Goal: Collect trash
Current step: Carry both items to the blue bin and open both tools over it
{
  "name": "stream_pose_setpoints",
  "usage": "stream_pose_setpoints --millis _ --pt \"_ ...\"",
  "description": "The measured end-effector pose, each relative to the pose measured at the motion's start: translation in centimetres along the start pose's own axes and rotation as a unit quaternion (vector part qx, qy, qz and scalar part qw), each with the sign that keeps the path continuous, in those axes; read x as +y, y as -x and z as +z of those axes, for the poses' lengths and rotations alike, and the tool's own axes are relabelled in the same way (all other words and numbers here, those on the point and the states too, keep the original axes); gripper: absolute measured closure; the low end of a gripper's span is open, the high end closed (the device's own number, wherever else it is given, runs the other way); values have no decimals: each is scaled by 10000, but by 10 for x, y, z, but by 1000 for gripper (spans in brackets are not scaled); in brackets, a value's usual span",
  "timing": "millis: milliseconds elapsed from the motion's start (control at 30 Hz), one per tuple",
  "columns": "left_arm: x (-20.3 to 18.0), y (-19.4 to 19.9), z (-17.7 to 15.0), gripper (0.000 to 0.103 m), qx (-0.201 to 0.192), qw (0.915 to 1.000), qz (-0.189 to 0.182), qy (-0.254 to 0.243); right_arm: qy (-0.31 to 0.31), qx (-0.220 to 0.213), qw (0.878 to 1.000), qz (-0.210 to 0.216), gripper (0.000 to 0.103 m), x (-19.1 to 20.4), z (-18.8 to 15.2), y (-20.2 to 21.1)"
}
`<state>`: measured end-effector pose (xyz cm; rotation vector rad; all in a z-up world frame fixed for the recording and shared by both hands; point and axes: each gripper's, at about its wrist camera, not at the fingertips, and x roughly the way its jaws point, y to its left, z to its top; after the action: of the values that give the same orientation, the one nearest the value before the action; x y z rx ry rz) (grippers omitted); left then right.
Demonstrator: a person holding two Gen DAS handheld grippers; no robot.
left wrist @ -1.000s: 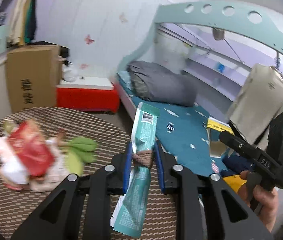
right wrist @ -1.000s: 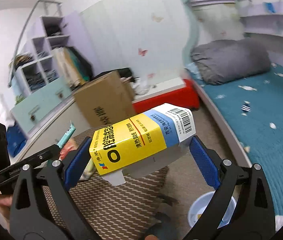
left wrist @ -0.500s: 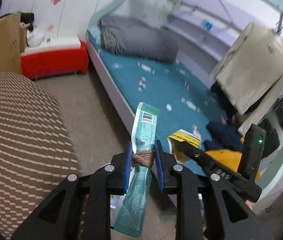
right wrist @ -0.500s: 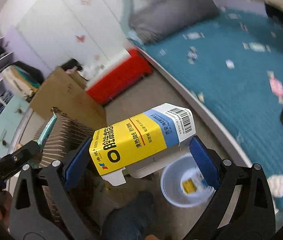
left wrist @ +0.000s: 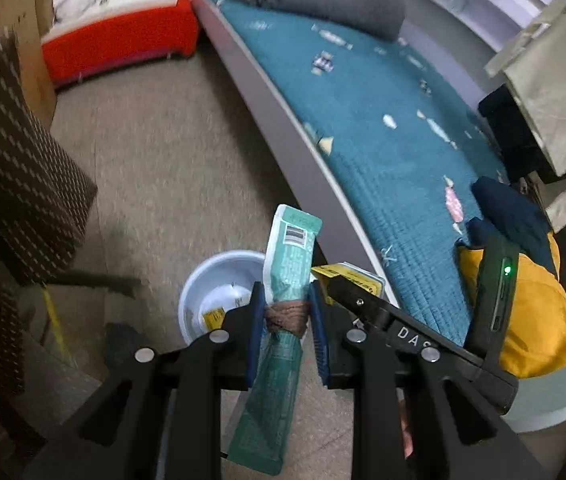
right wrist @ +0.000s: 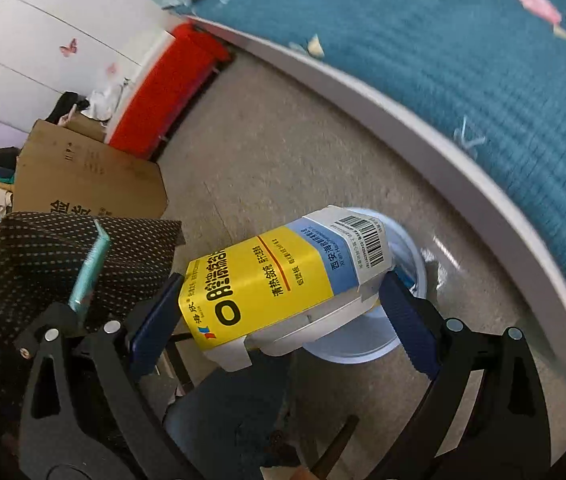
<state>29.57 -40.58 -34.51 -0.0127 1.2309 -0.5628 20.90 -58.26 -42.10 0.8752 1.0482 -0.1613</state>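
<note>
The left hand-held gripper (left wrist: 283, 320) squeezes a green wrapper (left wrist: 283, 280). The right hand-held gripper (right wrist: 279, 308) holds a yellow box (right wrist: 279, 276) above the white bin (right wrist: 363, 340) on the floor.

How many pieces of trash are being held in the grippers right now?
2. A teal wrapper is clamped in the left gripper; a yellow and blue box is clamped in the right gripper. Both are above the white bin, which already holds scraps.

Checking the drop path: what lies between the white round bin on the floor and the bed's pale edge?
Bare grey floor only, in the right wrist view, between the white round bin and the bed's pale edge.
</note>
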Motion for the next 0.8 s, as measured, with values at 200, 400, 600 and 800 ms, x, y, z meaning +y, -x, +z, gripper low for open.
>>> stream_pose_setpoints --millis 200,400,600,800 --pt "12 -27 -1 46 309 9994 153 42 -369 271 9989 88 7 -13 0 -29" --pt "13 -14 3 17 32 9986 516 60 -546 333 9978 143 6 -20 -5 -35" --pt "8 8 -2 15 -100 9989 460 -44 -466 52 9989 -80 6 -15 -7 -16" --pt "-5 41 -9 15 -332 9987 303 -235 -206 -419 9985 -271 6 4 -10 24"
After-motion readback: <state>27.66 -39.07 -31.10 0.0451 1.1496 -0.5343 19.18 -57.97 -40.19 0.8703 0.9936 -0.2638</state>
